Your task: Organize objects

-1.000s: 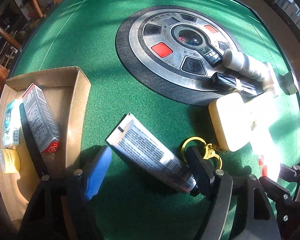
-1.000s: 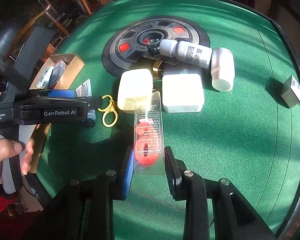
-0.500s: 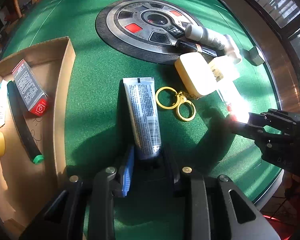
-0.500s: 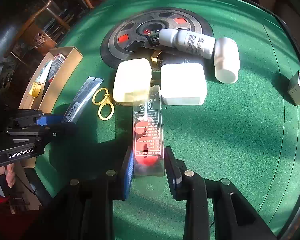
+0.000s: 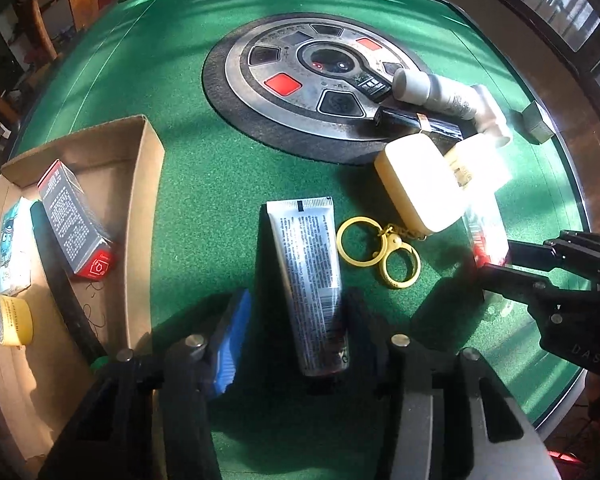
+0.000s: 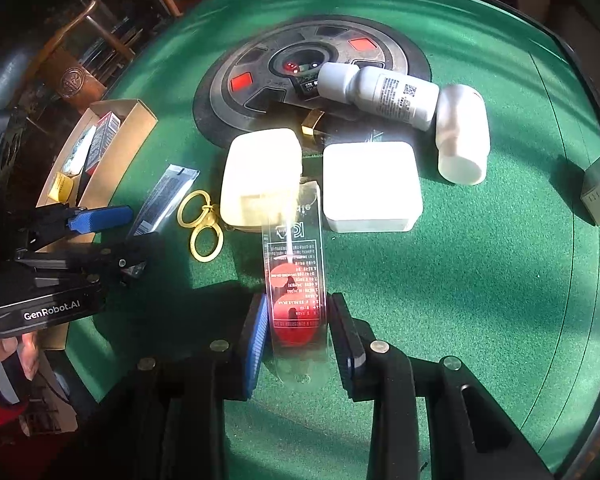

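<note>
"GenRobot.AI" on left tool [image 6: 100, 236] body, other print unreadable

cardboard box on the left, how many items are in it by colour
Cardboard box:
grey carton with red end: 1
yellow jar: 1
white-blue packet: 1
black stick with green tip: 1
Total: 4

- Table [image 5: 188, 200]: green felt, matt, fine nap.
- Centre disc [image 5: 300, 92]: brushed metal, dull, scuffed.
- Box [image 5: 148, 184]: raw brown cardboard, matt.
- Tube [image 5: 308, 272]: silvery, printed, soft sheen.
- Key rings [image 5: 380, 248]: yellow, smooth, look plastic.
- Blister pack [image 6: 296, 276]: clear glossy plastic.
- Bottle [image 6: 380, 92]: white plastic, satin.
</note>
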The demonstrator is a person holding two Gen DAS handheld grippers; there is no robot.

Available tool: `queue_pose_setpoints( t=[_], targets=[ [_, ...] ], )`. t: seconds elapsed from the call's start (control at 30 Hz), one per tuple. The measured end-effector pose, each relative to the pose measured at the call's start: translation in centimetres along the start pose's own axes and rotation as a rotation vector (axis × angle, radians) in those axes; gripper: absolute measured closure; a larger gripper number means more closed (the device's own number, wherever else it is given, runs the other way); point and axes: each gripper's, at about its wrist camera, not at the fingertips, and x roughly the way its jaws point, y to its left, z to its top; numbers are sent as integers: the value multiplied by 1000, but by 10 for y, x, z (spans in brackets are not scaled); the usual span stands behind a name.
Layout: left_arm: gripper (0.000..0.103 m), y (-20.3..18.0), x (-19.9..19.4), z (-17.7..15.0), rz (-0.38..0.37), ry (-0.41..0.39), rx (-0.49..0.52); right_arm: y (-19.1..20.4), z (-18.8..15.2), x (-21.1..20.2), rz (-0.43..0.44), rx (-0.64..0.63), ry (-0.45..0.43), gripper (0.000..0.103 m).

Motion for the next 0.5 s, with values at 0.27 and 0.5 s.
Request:
queue_pose_setpoints(
  t=[0.27, 0.5],
  targets=[
    [75, 15, -4, -6, -128, 12, -83, 6, 1, -5, -14, -28, -21, 72],
    [75, 12, -6, -10, -148, 17, -98, 10, 3, -11, 6, -24, -31, 72]
  ],
)
